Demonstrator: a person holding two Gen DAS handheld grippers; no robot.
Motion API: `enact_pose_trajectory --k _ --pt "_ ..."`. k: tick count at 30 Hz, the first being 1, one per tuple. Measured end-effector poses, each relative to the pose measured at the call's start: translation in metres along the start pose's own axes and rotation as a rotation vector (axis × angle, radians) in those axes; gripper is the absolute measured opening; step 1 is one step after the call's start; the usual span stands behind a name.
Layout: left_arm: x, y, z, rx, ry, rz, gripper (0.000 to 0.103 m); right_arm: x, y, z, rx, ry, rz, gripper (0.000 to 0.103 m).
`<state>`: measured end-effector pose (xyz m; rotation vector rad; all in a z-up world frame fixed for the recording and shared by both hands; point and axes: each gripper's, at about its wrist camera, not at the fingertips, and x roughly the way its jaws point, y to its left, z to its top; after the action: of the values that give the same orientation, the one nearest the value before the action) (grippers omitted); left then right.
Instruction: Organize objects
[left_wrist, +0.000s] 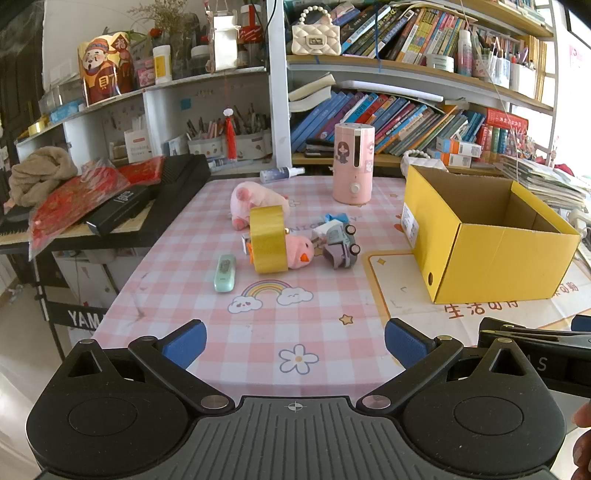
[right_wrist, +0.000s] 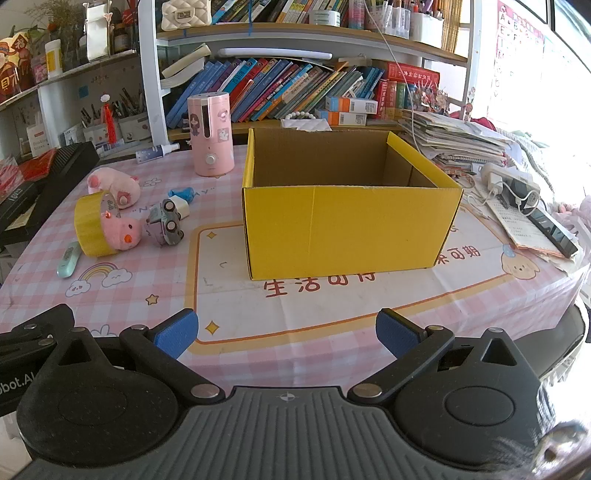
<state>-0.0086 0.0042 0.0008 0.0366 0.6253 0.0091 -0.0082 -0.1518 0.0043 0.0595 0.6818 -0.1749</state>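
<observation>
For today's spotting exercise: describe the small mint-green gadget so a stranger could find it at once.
Start at the yellow box on the pink checked tablecloth, then look left to the pile of toys. The gadget lies flat just left of the gold tape roll, above the rainbow print: slim, pale green, alone.

Pink chick plush (left_wrist: 300, 252) half hidden behind gold tape roll (left_wrist: 267, 240); box (right_wrist: 351, 229) floor unseen.

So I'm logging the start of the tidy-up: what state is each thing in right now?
left gripper: open, holding nothing
right gripper: open, holding nothing
yellow cardboard box: open-topped, upright, nothing visible inside
gold tape roll: standing on edge against the pink chick plush
toy car: tipped on its side
pink pig plush: lying down
green thermometer: lying flat
pink humidifier: upright
</observation>
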Motion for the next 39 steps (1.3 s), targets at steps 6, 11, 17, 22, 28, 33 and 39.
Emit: enact_pose_trajectory --k 6,11,17,22,28,33,39 --pt "-0.0001 0.0001 0.0002 0.001 0.0 0.0 0.103 -0.0001 -0.0001 -0.0004 0.0 0.0 0.0 0.103" --pt "-0.002 0.0022 0.0005 0.001 -0.004 -0.001 0.103 0.0 -0.0004 -0.0005 0.001 -0.001 0.001 0.103" --pt "-0.0032 0.0026 0.0017 0.003 -0.006 0.0 0.103 0.0003 -0.0011 -0.0014 0.002 0.0 0.002 0.103" --pt "-0.0032 0.0023 0.0018 0.003 -0.005 0.0 0.103 0.0002 -0.0009 -0.0015 0.002 0.0 0.002 0.103" --pt "-0.0028 0.0029 0.0016 0.002 -0.005 0.001 0.103 0.0004 -0.0003 -0.0021 0.002 0.001 0.003 0.103" --pt "-0.0027 0.0034 0.0016 0.002 -0.005 0.001 0.103 0.0006 0.0009 -0.0025 0.002 0.001 0.003 0.103" --pt "-0.0018 0.0051 0.0013 0.001 -0.003 0.001 0.103 0.0009 0.0017 -0.0015 0.002 0.001 0.002 0.103"
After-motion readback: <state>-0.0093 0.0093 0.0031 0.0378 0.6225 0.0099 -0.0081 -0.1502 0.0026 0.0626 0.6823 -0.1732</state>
